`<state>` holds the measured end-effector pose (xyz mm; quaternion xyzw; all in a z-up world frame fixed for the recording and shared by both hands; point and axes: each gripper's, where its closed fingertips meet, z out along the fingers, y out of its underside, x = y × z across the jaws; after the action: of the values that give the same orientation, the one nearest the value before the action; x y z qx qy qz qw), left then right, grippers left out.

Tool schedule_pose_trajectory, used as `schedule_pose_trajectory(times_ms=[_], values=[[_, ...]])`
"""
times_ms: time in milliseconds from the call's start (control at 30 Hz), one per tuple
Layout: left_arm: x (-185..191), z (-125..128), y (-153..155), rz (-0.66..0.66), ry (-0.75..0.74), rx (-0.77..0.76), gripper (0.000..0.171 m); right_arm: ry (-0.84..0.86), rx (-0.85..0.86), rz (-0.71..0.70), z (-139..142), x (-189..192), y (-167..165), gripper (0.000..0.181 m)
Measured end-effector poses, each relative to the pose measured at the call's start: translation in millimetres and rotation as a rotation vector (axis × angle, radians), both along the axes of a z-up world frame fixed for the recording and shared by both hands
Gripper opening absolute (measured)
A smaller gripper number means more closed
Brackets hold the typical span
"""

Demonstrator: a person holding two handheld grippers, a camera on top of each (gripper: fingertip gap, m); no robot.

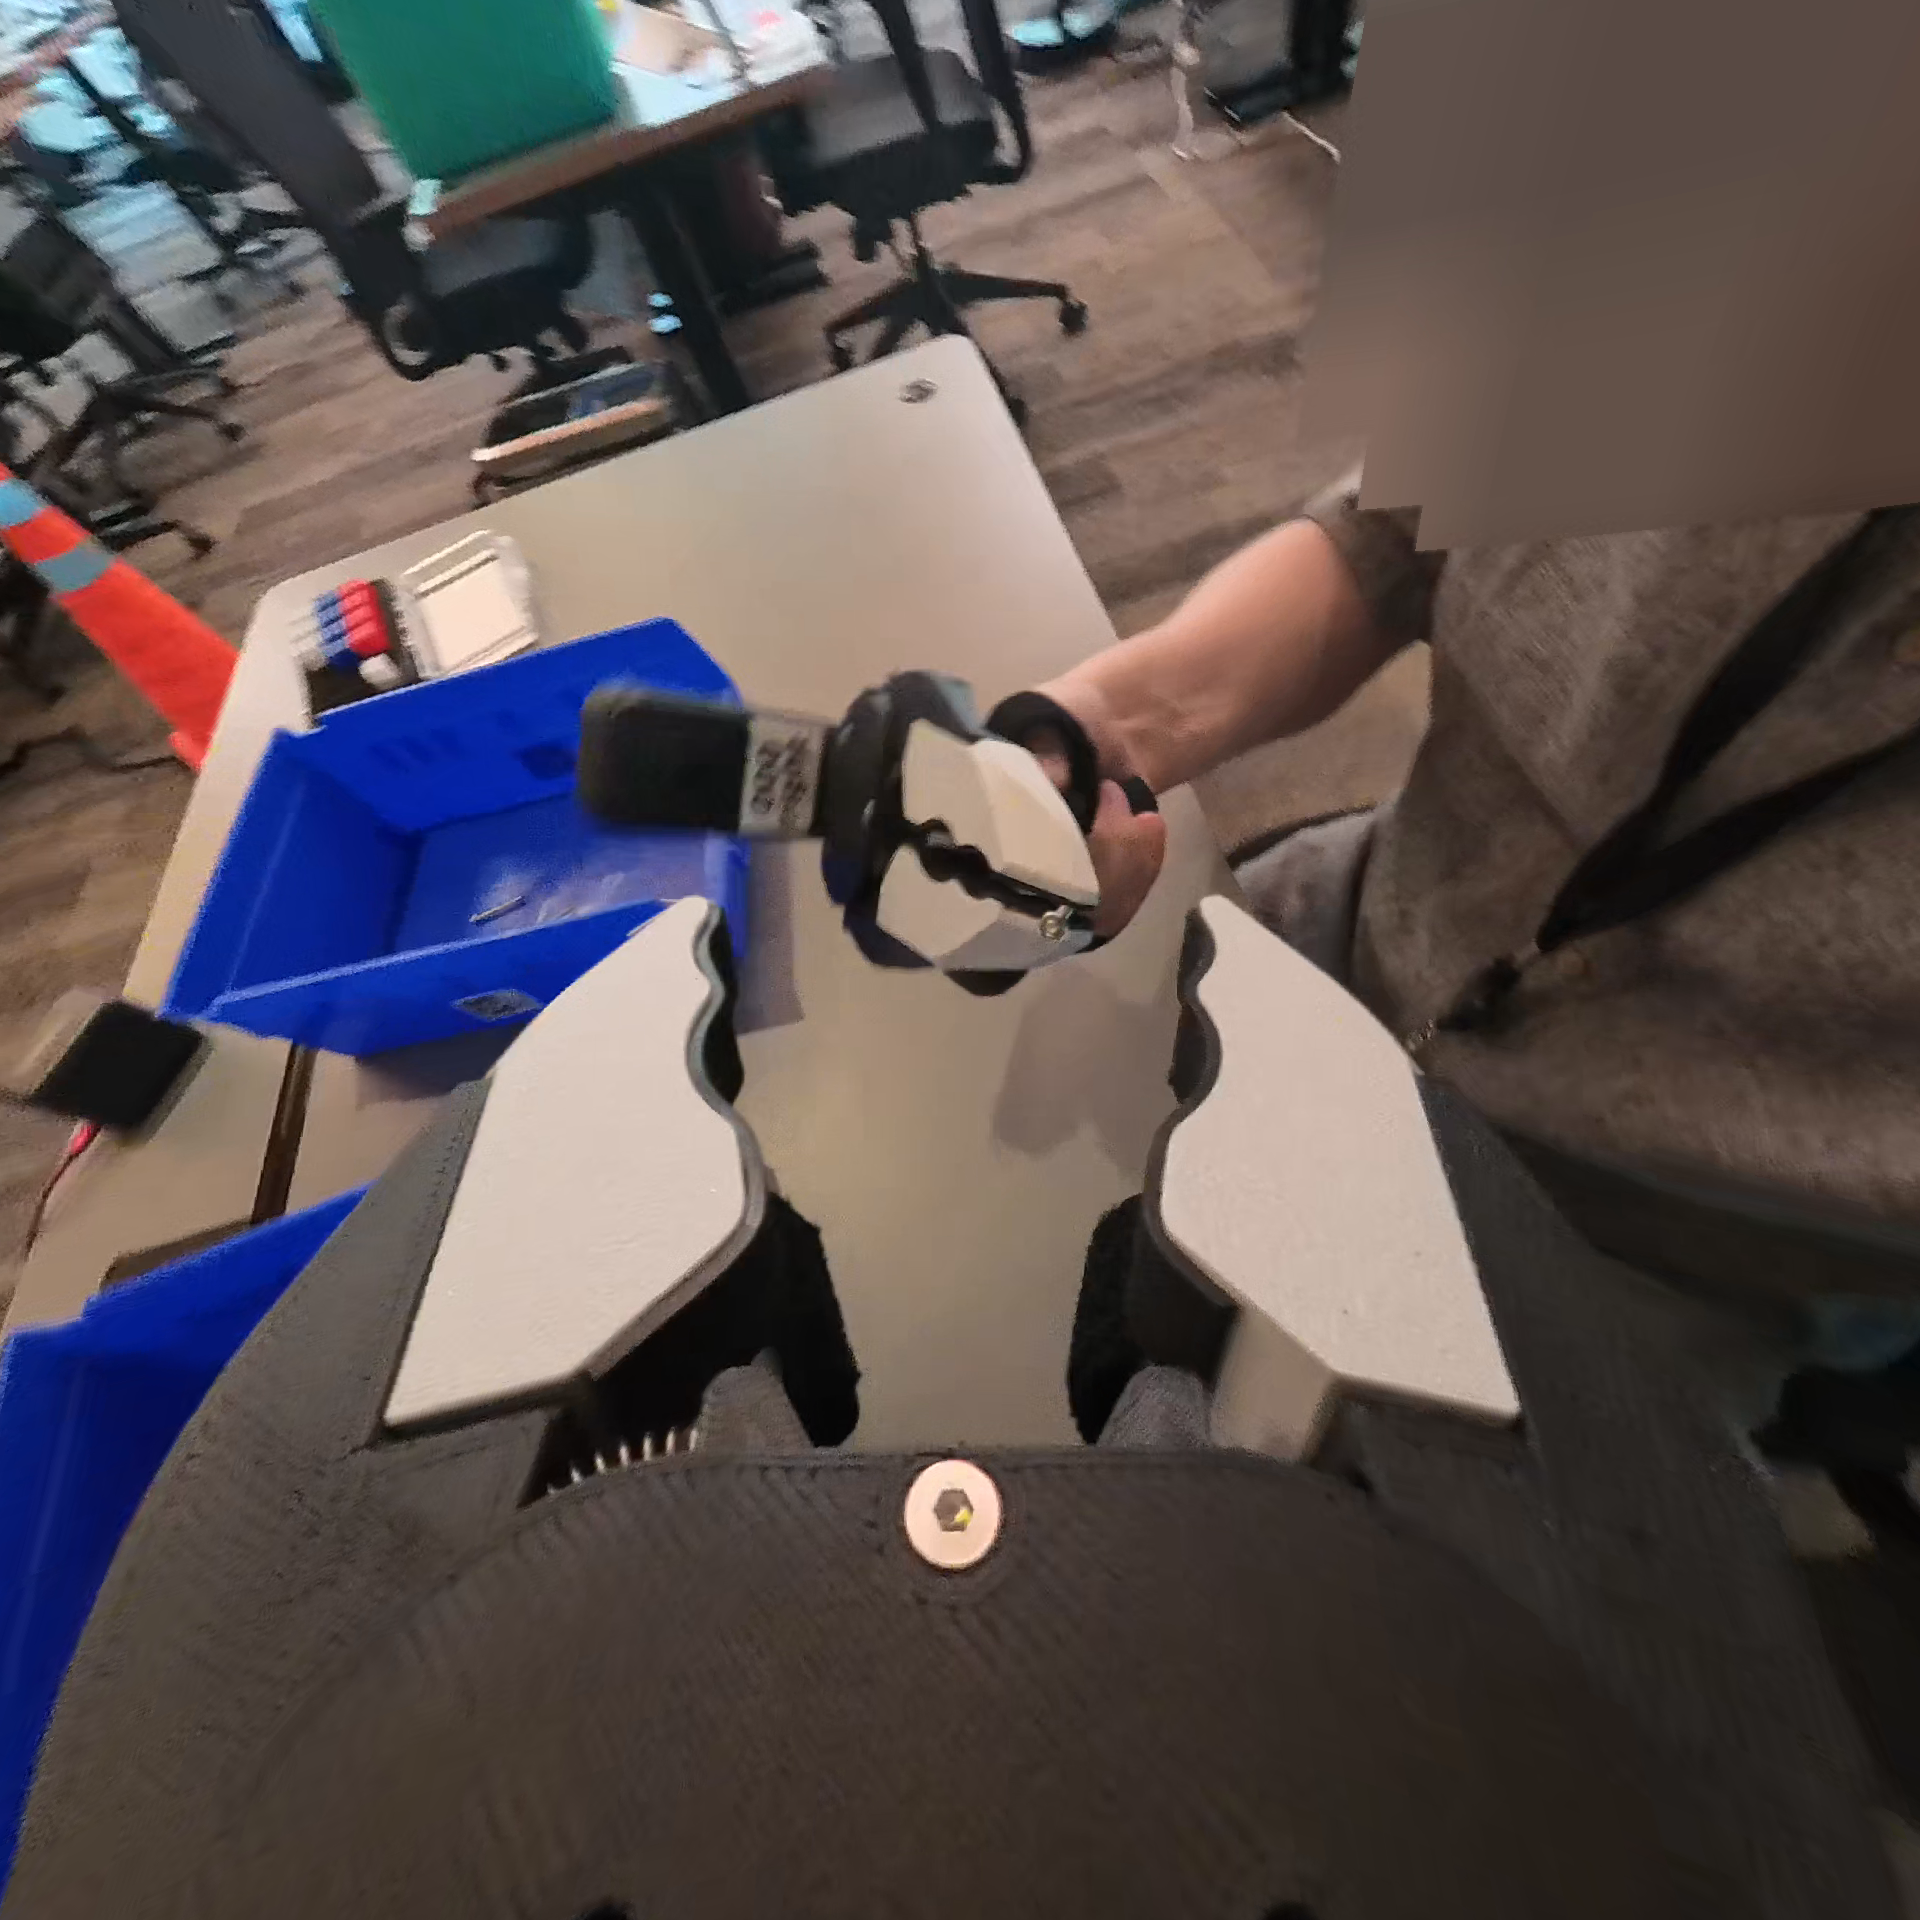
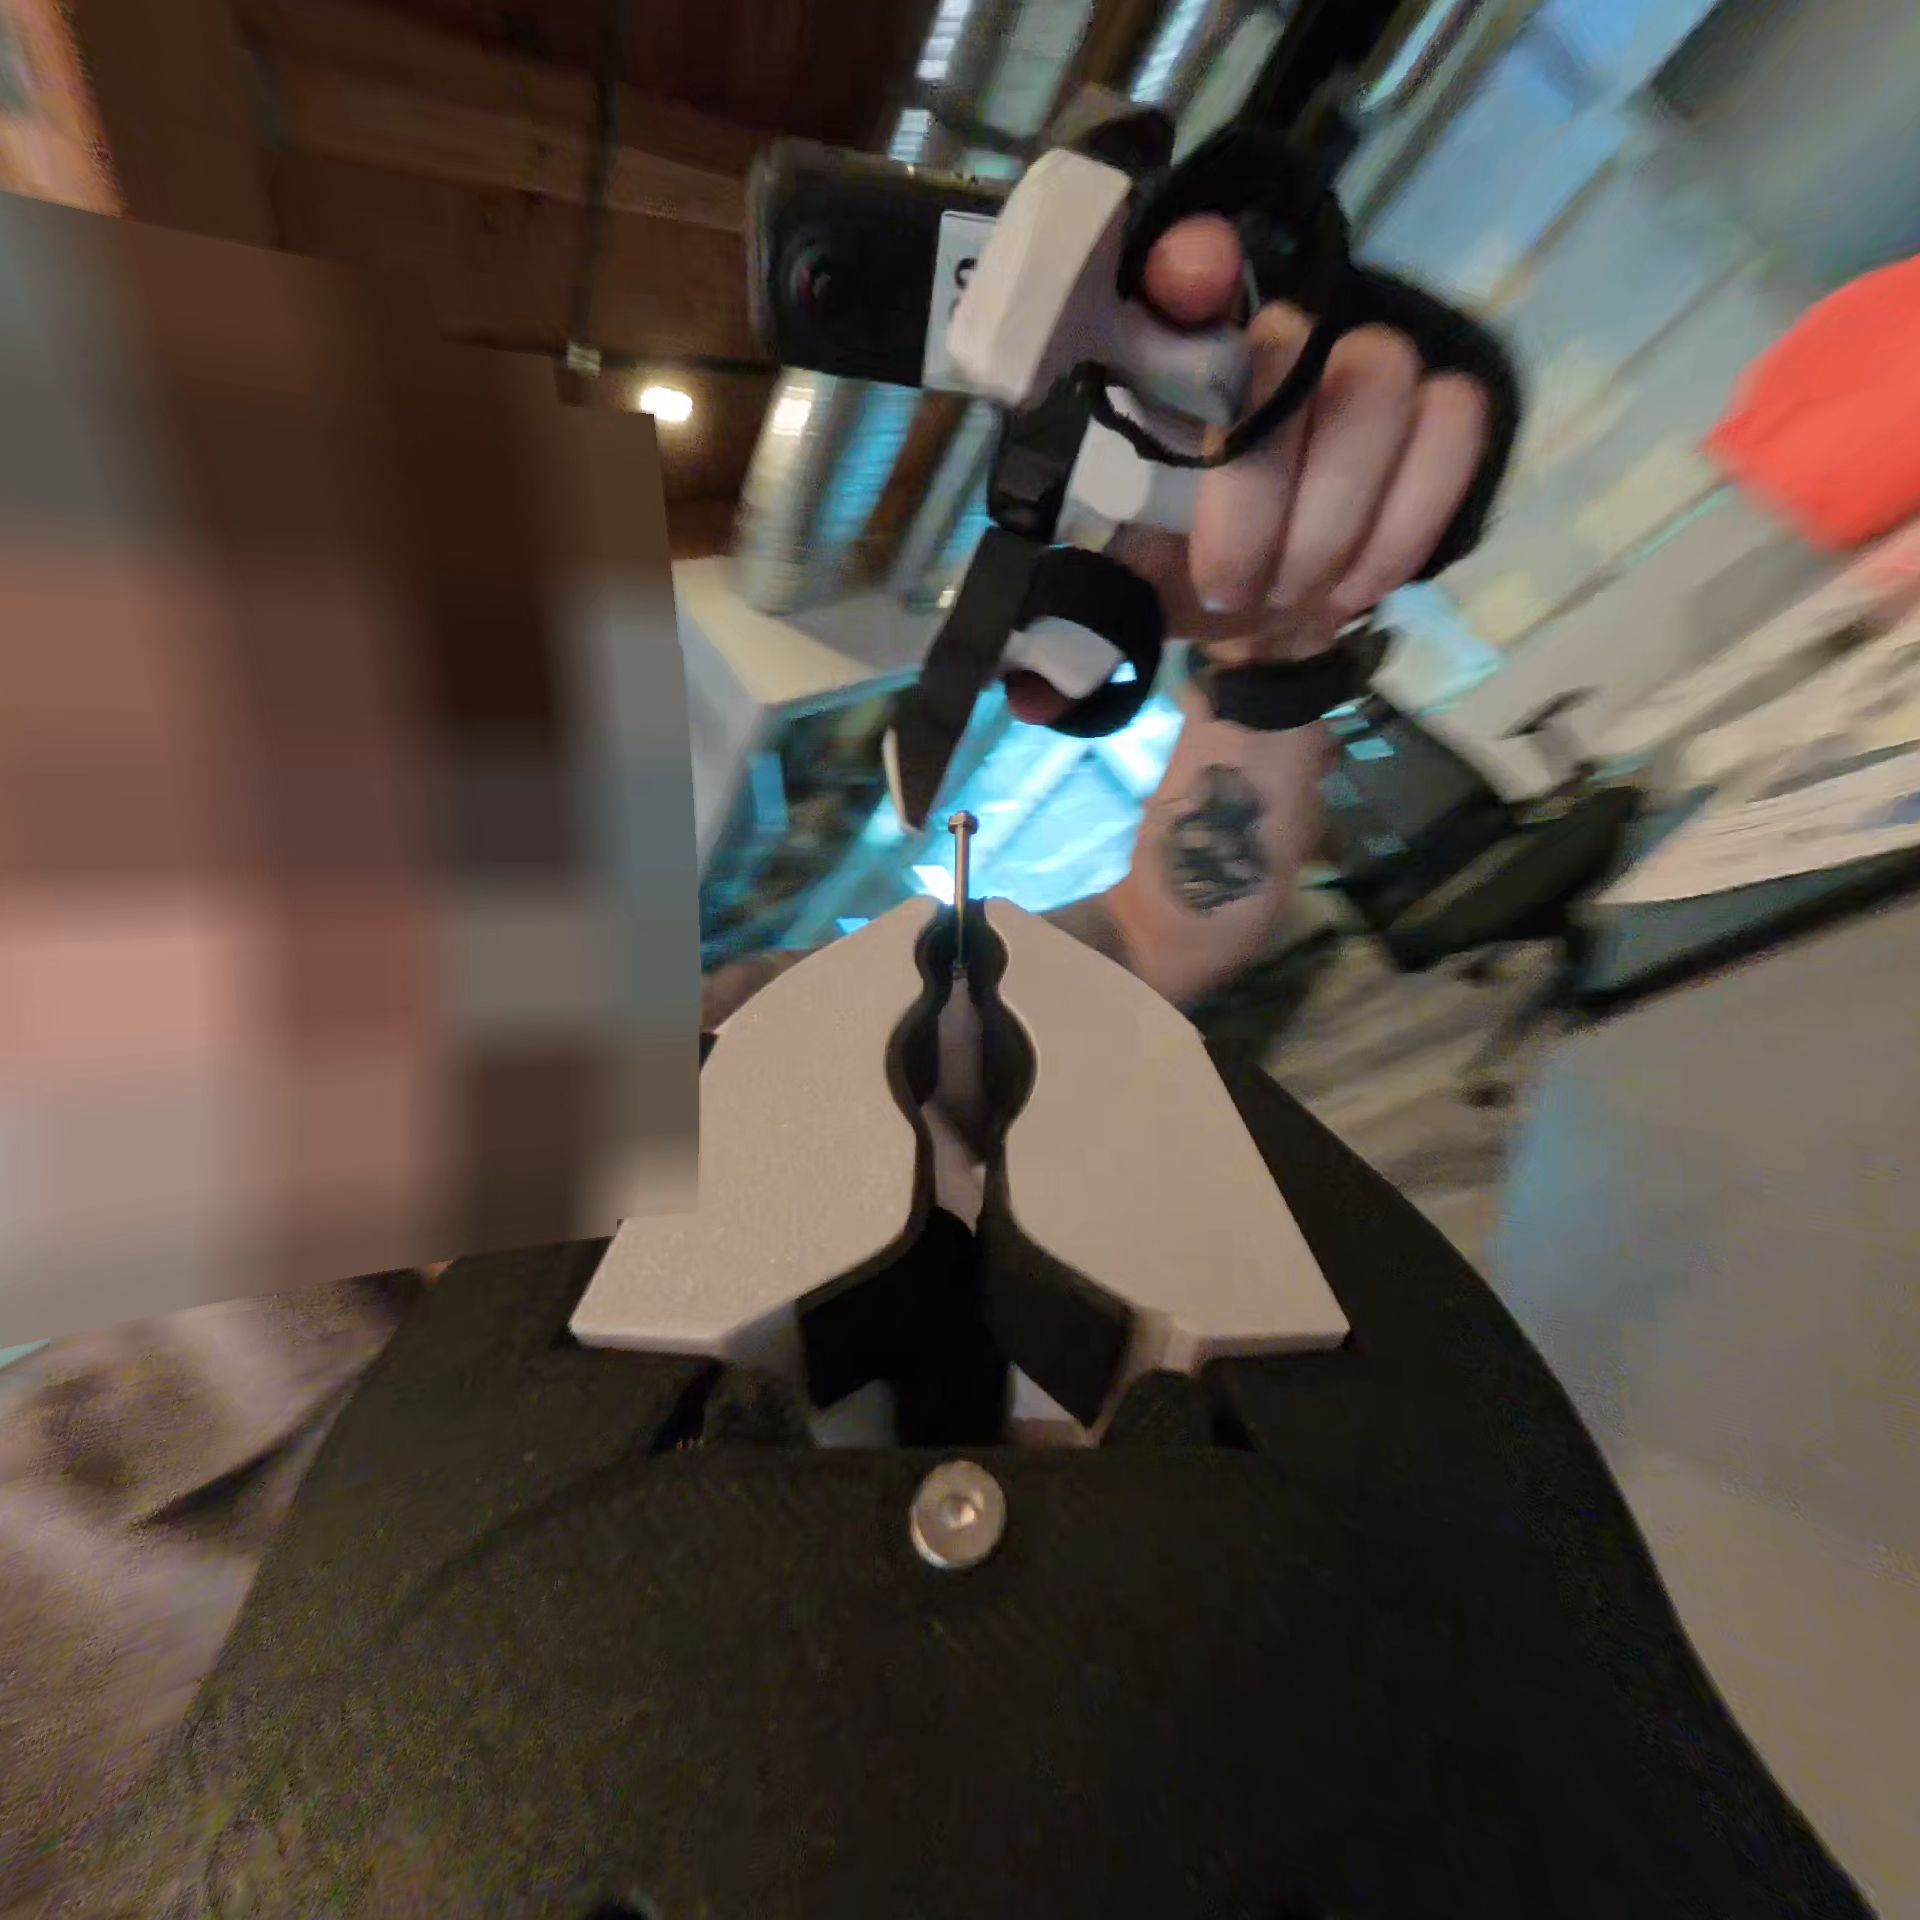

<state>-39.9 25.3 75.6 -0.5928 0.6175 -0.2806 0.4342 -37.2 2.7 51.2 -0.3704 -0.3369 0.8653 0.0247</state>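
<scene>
My right gripper (image 2: 961,912) is shut on a thin metal pin (image 2: 962,873) with a small round head; the pin sticks up past the fingertips. In the left wrist view the right gripper (image 1: 1065,912) hangs over the grey table (image 1: 831,540), held by a hand, just right of a blue bin (image 1: 312,831). My left gripper (image 1: 958,920) is open and empty, its fingers either side of the right gripper. In the right wrist view, one left fingertip (image 2: 914,769) sits just left of the pin's head.
A small metal pin (image 1: 494,912) lies in the blue bin. A second blue bin (image 1: 104,1455) is at the lower left. A black tray of red and blue parts (image 1: 348,623), a white tray (image 1: 468,597), an orange cone (image 1: 114,613) and office chairs stand beyond.
</scene>
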Motion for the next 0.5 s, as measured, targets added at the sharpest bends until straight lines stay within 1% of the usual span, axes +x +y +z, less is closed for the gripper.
schedule_pose_trajectory(times_ms=[33, 100, 167, 233, 267, 300, 333, 433, 500], values=[[-6, 2, 5, 0.058, -0.023, -0.004, 0.082, -0.027, 0.079, -0.091, -4, 0, 3, 0.002], [-17, 3, 12, 0.164, -0.086, -0.001, 0.084, -0.079, 0.222, -0.289, -12, 3, 13, 0.002], [-28, -1, 20, 0.282, -0.137, 0.007, 0.083, -0.151, 0.378, -0.472, -23, 7, 23, 0.002], [-32, -10, 21, 0.352, -0.166, 0.02, 0.075, -0.201, 0.494, -0.623, -32, 11, 32, 0.002], [-33, -16, 23, 0.402, -0.177, 0.033, 0.074, -0.224, 0.565, -0.707, -37, 13, 36, 0.002], [-32, -22, 25, 0.441, -0.189, 0.042, 0.071, -0.235, 0.628, -0.786, -41, 15, 39, 0.002], [-33, -29, 30, 0.51, -0.197, 0.056, 0.065, -0.235, 0.681, -0.864, -43, 17, 41, 0.002], [-42, -55, 45, 0.761, -0.231, 0.079, 0.058, -0.281, 0.864, -1.101, -50, 23, 49, 0.002], [-46, -79, 50, 0.87, -0.164, 0.12, 0.056, -0.347, 0.973, -1.163, -58, 21, 53, 0.002]])
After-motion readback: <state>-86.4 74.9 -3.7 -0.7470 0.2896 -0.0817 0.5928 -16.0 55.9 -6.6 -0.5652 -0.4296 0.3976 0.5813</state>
